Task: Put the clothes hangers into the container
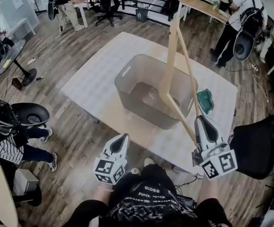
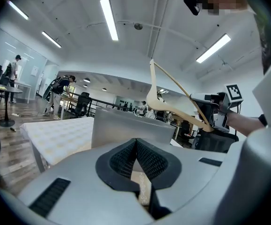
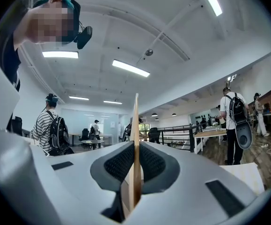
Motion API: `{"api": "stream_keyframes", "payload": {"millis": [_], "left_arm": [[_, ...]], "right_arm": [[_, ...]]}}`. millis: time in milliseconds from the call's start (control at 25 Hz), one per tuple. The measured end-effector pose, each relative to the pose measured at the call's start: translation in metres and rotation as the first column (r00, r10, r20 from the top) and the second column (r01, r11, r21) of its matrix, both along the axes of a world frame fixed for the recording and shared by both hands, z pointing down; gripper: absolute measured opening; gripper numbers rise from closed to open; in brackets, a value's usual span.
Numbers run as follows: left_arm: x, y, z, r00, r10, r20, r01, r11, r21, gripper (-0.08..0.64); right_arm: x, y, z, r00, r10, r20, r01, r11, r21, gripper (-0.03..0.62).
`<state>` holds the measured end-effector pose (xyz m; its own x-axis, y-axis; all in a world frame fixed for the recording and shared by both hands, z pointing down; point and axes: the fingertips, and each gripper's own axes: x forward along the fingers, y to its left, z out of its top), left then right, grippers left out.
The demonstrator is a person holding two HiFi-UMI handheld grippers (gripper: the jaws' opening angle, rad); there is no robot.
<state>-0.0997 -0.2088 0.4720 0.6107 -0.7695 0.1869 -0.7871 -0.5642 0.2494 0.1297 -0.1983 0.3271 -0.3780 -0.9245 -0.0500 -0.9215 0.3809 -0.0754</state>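
Our right hand-held gripper [image 1: 202,120] is clenched on one tip of a wooden hanger [image 1: 168,79]. In the right gripper view the wood stands edge-on between the pads, which press on both its faces [image 3: 135,125]. The rest of the hanger rises up and away from us, held in the air over the right side of the grey container [image 1: 127,73] and touching nothing else. Our left hand-held gripper [image 1: 122,137] is closed on nothing and hangs low off the near edge of the bench [image 1: 92,77], apart from everything. The container sits about mid-bench and is open at the top. We think the main risk is leverage: with only the tip pinched, the long hanger could pivot in the jaws as we tilt it down. Its far end could then strike the rim and shove the light container, or the hanger could end up propped across the edge instead of lying inside. Letting go from this height might also make it bounce out. A small teal object [image 1: 205,101] lies just beside the container toward the right edge, so that side is tight. The left and far parts of the bench are bare, and the mouth looks wide enough if we lower the hanger along its length.
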Motion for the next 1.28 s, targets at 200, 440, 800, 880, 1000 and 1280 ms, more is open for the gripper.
{"api": "stream_keyframes", "payload": {"millis": [200, 440, 800, 880, 1000, 1280], "left_arm": [[0.008, -0.014, -0.003, 1.0, -0.024, -0.002, 0.024, 1.0, 0.01, 0.02], [0.014, -0.019, 0.005, 0.998, -0.056, 0.002, 0.056, 0.998, 0.011, 0.02], [0.014, -0.03, -0.001, 0.997, -0.079, 0.0, 0.079, 0.997, 0.011, 0.02], [0.015, -0.032, -0.001, 0.996, -0.084, 0.002, 0.084, 0.996, 0.011, 0.02], [0.013, -0.031, 0.0, 0.996, -0.091, 0.0, 0.091, 0.996, 0.013, 0.02], [0.012, -0.03, -0.001, 0.995, -0.101, -0.002, 0.101, 0.995, 0.006, 0.02]], "right_arm": [[0.007, -0.036, 0.004, 0.999, -0.029, -0.036, 0.028, 0.999, -0.03, 0.043], [0.013, -0.069, 0.017, 0.996, -0.066, -0.063, 0.061, 0.995, -0.079, 0.043], [-0.002, -0.112, 0.023, 0.985, -0.135, -0.103, 0.116, 0.977, -0.177, 0.043], [-0.003, -0.119, 0.026, 0.982, -0.151, -0.116, 0.127, 0.972, -0.198, 0.043], [-0.005, -0.129, 0.036, 0.975, -0.169, -0.145, 0.134, 0.965, -0.224, 0.043], [-0.013, -0.152, 0.049, 0.961, -0.219, -0.172, 0.158, 0.938, -0.309, 0.043]]}}
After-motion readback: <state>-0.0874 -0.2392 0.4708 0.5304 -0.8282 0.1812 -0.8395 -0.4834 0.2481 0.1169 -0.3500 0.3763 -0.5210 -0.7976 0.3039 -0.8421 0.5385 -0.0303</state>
